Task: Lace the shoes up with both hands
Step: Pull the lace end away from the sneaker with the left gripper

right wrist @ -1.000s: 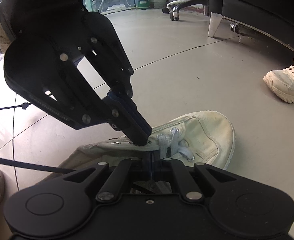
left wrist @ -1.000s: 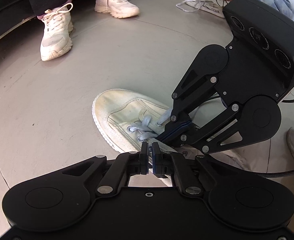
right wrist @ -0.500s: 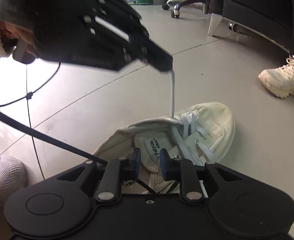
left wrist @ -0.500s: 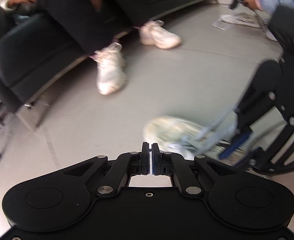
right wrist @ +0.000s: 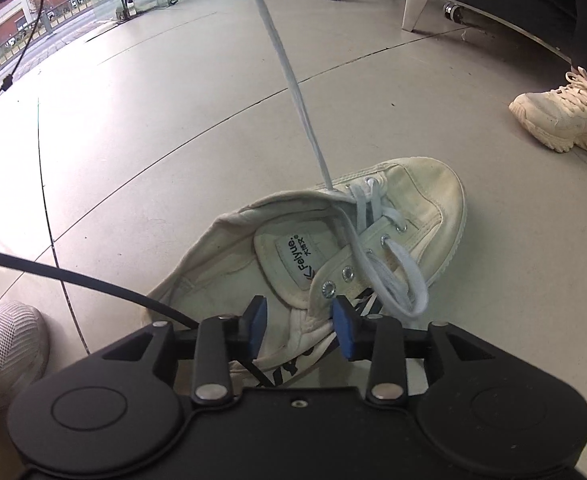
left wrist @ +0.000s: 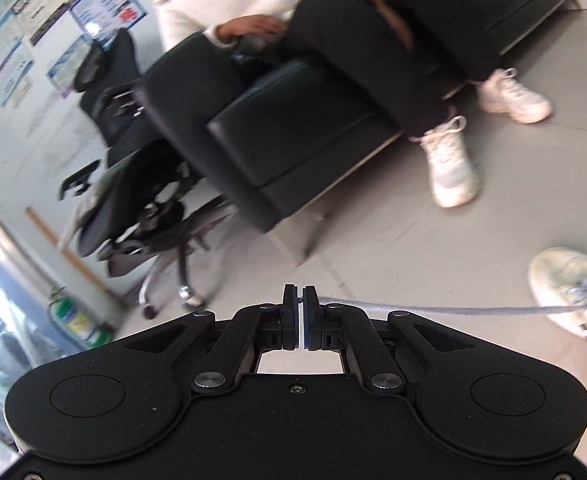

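Indoors, smooth grey floor; left claw clenching taut lace; right claw opening, empty.

The shoe is cut off at the right edge.

Left wrist camera sits behind the left tongs, raised, facing nearly level across the floor toward a black sofa and seated person; shoe only at right edge, well off. Right wrist camera sits behind the right tongs, pitched steeply down, close over the same shoe. Shared between views: shoe, taut lace, floor, sofa base, bystander's sneaker.
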`<state>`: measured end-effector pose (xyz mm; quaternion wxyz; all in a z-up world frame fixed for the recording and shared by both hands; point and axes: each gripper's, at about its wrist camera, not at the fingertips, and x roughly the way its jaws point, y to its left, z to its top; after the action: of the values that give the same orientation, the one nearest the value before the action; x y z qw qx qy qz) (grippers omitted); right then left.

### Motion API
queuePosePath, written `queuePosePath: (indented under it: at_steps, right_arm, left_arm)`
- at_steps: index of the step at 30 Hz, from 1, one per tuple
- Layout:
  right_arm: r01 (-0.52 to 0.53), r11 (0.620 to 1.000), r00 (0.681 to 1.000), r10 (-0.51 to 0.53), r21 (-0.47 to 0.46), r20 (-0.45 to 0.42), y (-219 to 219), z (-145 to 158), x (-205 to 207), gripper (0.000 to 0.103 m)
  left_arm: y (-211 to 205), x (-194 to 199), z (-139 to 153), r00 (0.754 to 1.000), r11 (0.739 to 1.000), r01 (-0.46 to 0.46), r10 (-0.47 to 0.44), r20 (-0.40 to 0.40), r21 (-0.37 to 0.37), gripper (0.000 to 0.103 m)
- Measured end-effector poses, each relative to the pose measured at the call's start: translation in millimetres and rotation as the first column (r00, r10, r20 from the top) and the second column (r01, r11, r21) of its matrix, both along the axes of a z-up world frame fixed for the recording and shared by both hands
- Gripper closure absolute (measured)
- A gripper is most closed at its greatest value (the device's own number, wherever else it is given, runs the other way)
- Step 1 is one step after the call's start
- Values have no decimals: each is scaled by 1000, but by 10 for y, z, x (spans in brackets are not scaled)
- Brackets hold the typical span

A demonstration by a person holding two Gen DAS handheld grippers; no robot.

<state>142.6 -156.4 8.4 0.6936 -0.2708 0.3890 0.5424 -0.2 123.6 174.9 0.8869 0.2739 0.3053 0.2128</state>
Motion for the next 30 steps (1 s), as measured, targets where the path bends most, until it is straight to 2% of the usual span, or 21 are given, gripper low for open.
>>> queuePosePath:
  at_steps: [5,12,15,18,21,23,27,30]
  right_arm:
    - [-4,1000,1000,4,-13,12,17,-9,-29,69]
    - [-3,1000,1000,4,-23,19,36,8,-56,68]
    - [-2,1000,1000,2,-28,19,46,15,-66,67]
    - [-4,999,1000,4,-32,22,52,13,-75,67]
    - [-4,999,1000,5,-35,23,61,13,-63,66]
    - [-4,999,1000,5,-36,23,65,13,-60,66]
    - [-6,999,1000,7,-37,22,84,7,-62,64]
    - [-10,999,1000,11,-37,17,100,1,-44,61]
  left_arm:
    - [189,-77,91,995,994,-94,94,18,47,101]
    - [491,-258,119,978,975,-208,210,-14,78,101]
    - [599,-352,51,968,966,-245,249,-43,80,100]
    - [714,-433,-113,952,955,-285,292,-88,81,100]
    - [804,-484,-334,937,946,-304,319,-144,114,99]
    - [910,-518,-482,921,938,-328,343,-186,108,98]
    - [1078,-611,-714,884,919,-391,389,-259,45,96]
    - [1264,-706,-820,825,861,-508,478,-300,-23,94]
